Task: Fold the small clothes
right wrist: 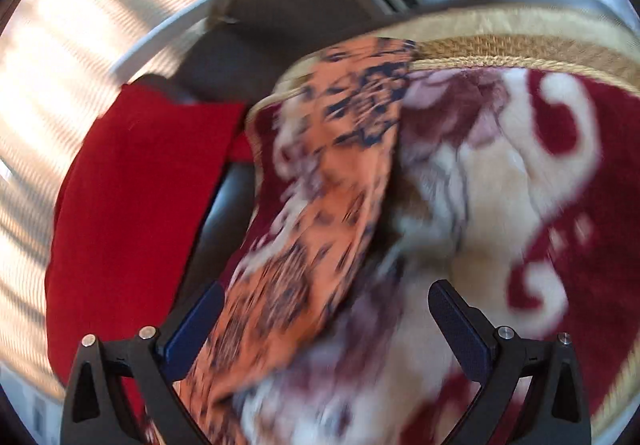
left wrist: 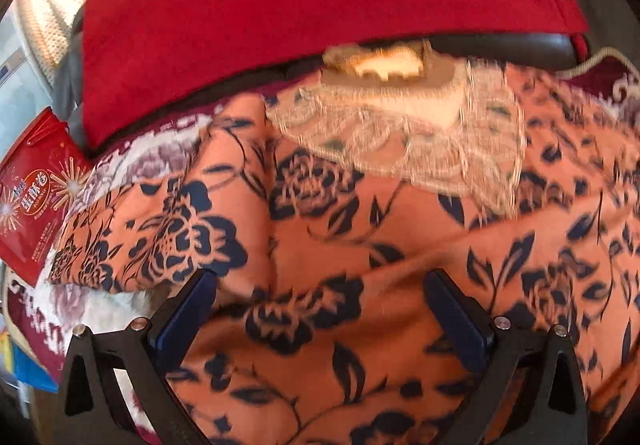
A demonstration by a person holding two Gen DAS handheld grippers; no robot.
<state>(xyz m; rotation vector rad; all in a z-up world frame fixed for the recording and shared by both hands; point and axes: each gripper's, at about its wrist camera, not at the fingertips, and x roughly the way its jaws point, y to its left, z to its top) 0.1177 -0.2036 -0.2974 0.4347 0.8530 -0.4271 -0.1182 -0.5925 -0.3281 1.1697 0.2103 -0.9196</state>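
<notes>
An orange garment with a dark blue flower print (left wrist: pixel 332 229) lies spread under my left gripper (left wrist: pixel 320 285), with a beige lace panel (left wrist: pixel 400 137) at its far side. The left jaws stand wide apart over the cloth and hold nothing. In the right wrist view a strip of the same orange garment (right wrist: pixel 320 205) runs from the far edge toward my right gripper (right wrist: pixel 326 297). The right jaws are wide open, with the cloth lying between them near the left finger (right wrist: pixel 196 321). That view is blurred.
A red cloth (left wrist: pixel 300 1) lies beyond the garment, also seen in the right wrist view (right wrist: pixel 132 205). A dark red and cream floral blanket (right wrist: pixel 540 181) with a braided edge covers the surface. A red snack packet (left wrist: pixel 32 193) sits at the left.
</notes>
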